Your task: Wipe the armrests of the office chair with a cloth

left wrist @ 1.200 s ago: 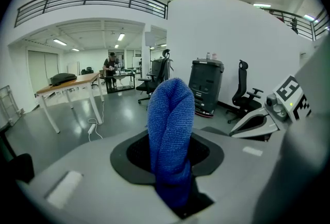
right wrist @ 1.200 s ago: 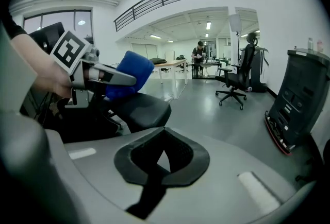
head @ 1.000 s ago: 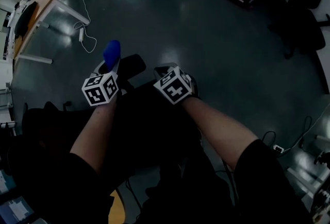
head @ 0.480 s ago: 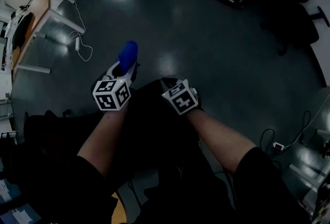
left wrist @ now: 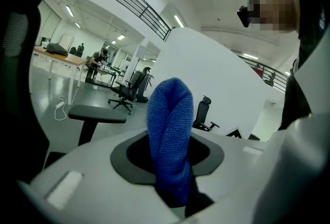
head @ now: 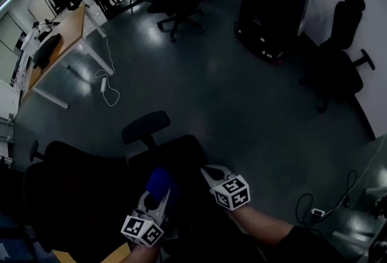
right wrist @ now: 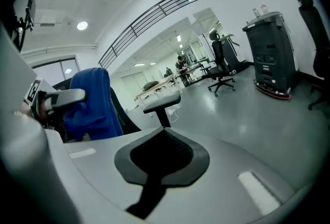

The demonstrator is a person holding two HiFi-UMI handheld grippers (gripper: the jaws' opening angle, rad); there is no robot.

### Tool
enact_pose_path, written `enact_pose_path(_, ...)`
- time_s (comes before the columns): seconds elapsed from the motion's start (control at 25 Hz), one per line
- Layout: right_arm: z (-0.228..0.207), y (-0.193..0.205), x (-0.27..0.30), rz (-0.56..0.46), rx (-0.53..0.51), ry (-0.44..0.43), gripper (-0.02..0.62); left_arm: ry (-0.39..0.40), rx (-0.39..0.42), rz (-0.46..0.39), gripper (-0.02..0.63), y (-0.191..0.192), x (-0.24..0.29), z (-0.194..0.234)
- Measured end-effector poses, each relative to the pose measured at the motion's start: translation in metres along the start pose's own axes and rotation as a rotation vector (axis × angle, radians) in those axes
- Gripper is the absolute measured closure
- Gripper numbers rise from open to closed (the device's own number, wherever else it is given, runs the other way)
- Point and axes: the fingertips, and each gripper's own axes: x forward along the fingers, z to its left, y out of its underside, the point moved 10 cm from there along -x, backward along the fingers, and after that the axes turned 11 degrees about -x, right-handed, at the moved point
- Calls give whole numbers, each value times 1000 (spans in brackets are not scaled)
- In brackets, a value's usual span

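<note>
The black office chair's armrest [head: 145, 127] stands just ahead of both grippers, with the seat [head: 178, 156] below it. A rolled blue cloth [head: 159, 183] sticks up from my left gripper [head: 156, 193], which is shut on it. In the left gripper view the cloth [left wrist: 170, 130] rises between the jaws, and the armrest [left wrist: 97, 113] is at left beyond it. My right gripper [head: 211, 172] is beside the left one, shut with nothing in it. The right gripper view shows the armrest [right wrist: 162, 103] ahead and the cloth [right wrist: 90, 104] at left.
The chair's dark backrest [head: 66, 186] fills the lower left. A wooden desk [head: 60, 32] and a floor cable with a power strip [head: 106, 83] lie far left. Other chairs [head: 178, 11] [head: 338, 68] and a black cabinet [head: 275, 5] ring the grey floor.
Both grippers have dropped to the bottom of the head view, nearer the person. The armrest, earlier under them, now shows uncovered ahead. The cloth stays in the left gripper.
</note>
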Motion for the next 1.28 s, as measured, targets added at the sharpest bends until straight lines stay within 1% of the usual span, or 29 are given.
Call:
enact_pose_path(0.12, 12, 10, -43, 31, 1, 10, 592, -14, 17, -33, 465, 0, -45, -21)
enact_pose_path(0.24, 33, 15, -80, 25, 6, 39, 592, 3, 45, -98, 465, -1, -86, -32)
enact_pose_path(0.36, 80, 23, -111, -2, -1, 67, 591, 33, 24, -140, 465, 7, -141, -41)
enact_pose_path(0.44, 113, 26, -126, -23, -16, 77, 592, 49, -3, -138, 465, 16, -174, -43)
enact_pose_path(0.52, 143, 33, -137, -42, -14, 89, 591, 60, -8, -138, 465, 26, -206, -42)
enact_pose_path(0.6, 172, 41, -150, -64, -11, 114, 592, 80, 13, -155, 465, 36, -236, -44)
enact_pose_path(0.8, 244, 54, -183, -129, -53, 173, 591, 152, 109, -185, 465, 54, -307, -64)
enact_pose_path(0.92, 280, 59, -200, -168, -60, 185, 591, 171, 120, -184, 464, 67, -341, -72)
enact_pose_path(1.04, 309, 65, -217, -182, -76, 185, 591, 188, 117, -187, 465, 82, -368, -79)
enact_pose_path(1.16, 327, 69, -231, -189, -95, 191, 591, 199, 117, -200, 465, 92, -388, -84)
enact_pose_path(1.28, 337, 65, -245, -193, -110, 189, 592, 198, 117, -211, 464, 94, -400, -93)
